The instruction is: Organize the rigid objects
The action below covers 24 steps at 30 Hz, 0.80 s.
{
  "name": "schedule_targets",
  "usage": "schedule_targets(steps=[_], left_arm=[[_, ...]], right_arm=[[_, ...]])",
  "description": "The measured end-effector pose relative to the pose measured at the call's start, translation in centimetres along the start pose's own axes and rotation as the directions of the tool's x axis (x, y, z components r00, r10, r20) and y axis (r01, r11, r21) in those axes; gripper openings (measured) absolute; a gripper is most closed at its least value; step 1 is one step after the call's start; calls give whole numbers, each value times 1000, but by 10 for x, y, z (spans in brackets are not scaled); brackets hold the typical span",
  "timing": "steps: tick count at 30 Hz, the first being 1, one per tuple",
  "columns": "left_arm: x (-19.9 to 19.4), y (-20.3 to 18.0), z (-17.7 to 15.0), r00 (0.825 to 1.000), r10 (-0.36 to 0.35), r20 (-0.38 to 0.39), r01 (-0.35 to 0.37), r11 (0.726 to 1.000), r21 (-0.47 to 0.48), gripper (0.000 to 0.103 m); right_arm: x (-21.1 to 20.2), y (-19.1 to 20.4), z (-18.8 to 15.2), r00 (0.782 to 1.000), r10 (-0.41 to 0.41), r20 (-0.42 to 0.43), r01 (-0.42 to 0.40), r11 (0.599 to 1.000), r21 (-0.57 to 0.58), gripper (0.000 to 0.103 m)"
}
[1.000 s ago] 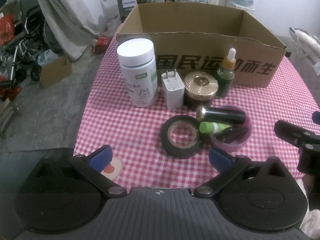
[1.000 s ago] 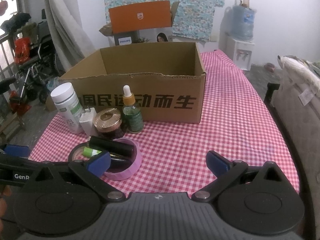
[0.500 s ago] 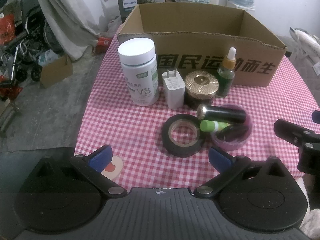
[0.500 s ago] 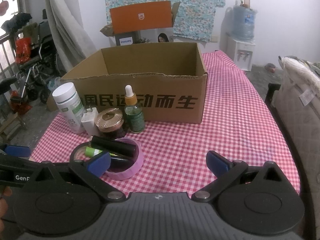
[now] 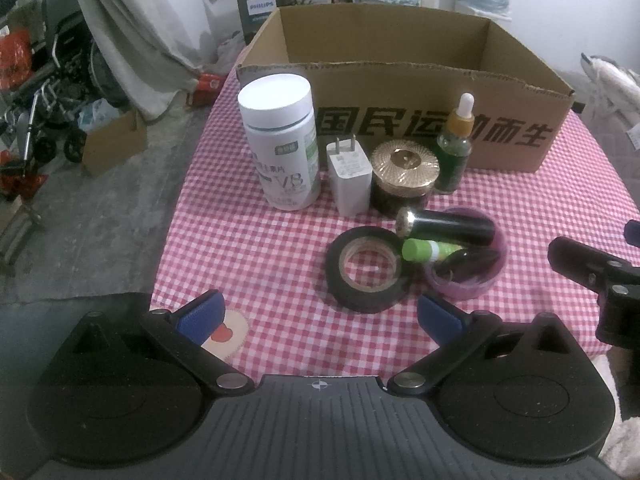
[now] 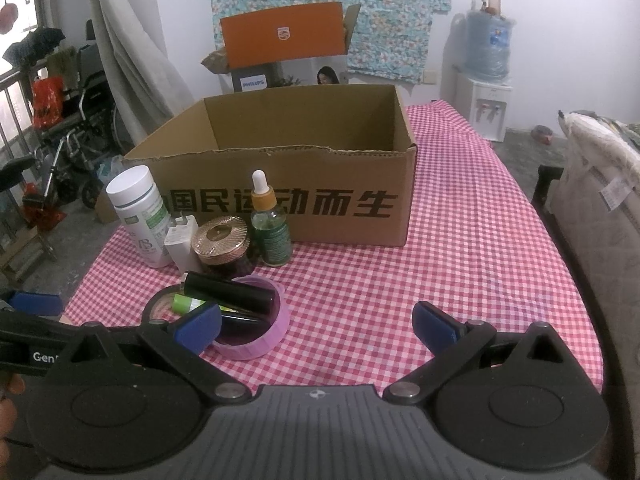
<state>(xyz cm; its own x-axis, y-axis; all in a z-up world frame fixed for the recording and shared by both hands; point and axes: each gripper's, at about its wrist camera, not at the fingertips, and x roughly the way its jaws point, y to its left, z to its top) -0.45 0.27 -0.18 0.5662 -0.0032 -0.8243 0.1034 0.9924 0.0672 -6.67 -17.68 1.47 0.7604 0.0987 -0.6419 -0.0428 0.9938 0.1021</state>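
On the tabletop [image 5: 248,248], toward its left edge and in front of the cardboard box [image 5: 400,80], all the rigid items sit grouped and unsorted. Back row, just before the box's front wall: white pill bottle [image 5: 282,140], white charger plug [image 5: 349,176], gold-lidded jar [image 5: 404,176], green dropper bottle [image 5: 454,148], each just beside the next. Nearer row: black tape roll [image 5: 366,270] touching a purple tape ring [image 5: 464,268]; a black tube [image 5: 444,227] lies across the ring's rim, a green-capped tube [image 5: 426,249] pokes out onto the black roll, and another dark item sits inside the ring, too dark to identify.

Progress, judged: the task is barely started. The visible inside walls of the box show nothing, its floor is hidden from both views, and every item is outside it. Assuming the box is the goal, all items are left to move.

Left claw [image 5: 318,316]: wide open, holding nothing, touching nothing, over the near edge of the tabletop, with the black tape roll just ahead. Right claw [image 6: 316,326]: wide open too, empty; its left finger overlaps the purple tape ring in the right wrist view, contact cannot be told. The nearest pick looks like the tape rolls or the tubes.
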Motion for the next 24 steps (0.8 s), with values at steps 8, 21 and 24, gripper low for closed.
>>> schedule_targets(steps=[8, 21, 24], left_arm=[[0, -1, 0, 1000, 6, -3, -6, 1000, 1, 103], [5, -4, 2, 1000, 12, -18, -12, 1000, 10, 103], [7, -6, 2, 1000, 16, -18, -15, 1000, 18, 103]], right_arm=[[1, 2, 0, 1000, 7, 2, -7, 1000, -4, 103], [4, 0, 1, 1000, 19, -7, -19, 1000, 9, 103], [7, -4, 0, 1000, 27, -10, -26, 999, 19, 103]])
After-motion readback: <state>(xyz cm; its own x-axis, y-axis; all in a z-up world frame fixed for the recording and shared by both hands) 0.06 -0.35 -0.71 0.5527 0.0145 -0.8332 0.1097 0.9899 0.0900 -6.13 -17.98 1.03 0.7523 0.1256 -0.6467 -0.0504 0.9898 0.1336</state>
